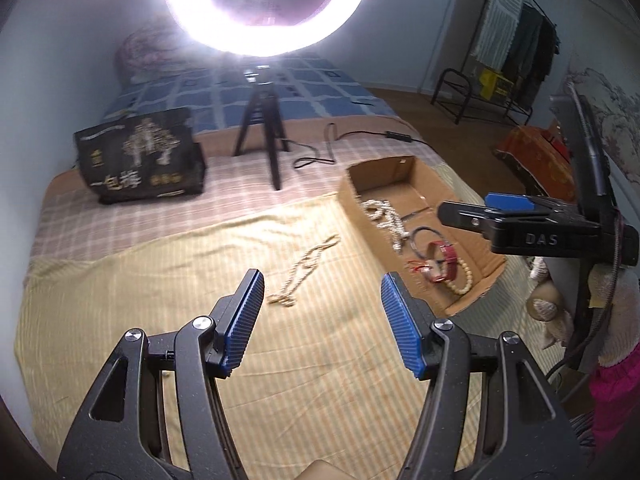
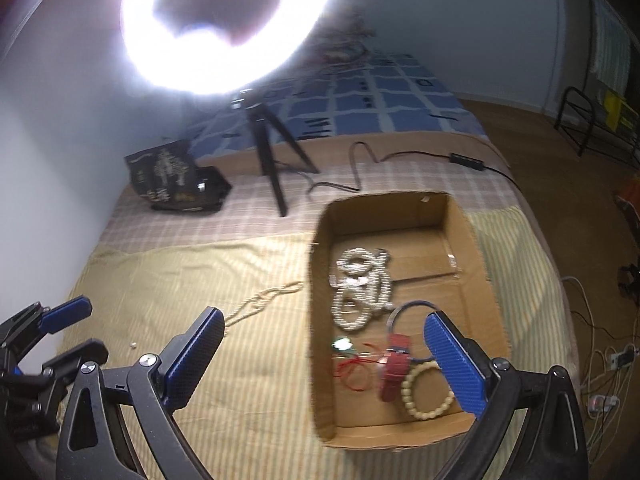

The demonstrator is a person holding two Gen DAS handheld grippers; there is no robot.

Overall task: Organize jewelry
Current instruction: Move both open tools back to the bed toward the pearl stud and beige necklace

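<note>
- Left hand-held gripper [image 1: 322, 308] hovers over the bed's striped yellow cloth [image 1: 160, 300], jaws wide, holding nothing
- Right hand-held gripper [image 2: 324, 354], also wide and empty, hangs above the cardboard box [image 2: 476, 248]
- Beaded necklace [image 1: 304, 270] lies on the cloth beside the box
- White bead strands [image 2: 362, 284], red bracelet [image 2: 394, 372] and cream bead bracelet [image 2: 426, 398] lie inside the box

Yellow-striped cloth [image 1: 160, 280], brown cardboard box [image 2: 476, 248], red bracelet [image 2: 394, 372], blue-checked bedspread [image 1: 256, 96].
</note>
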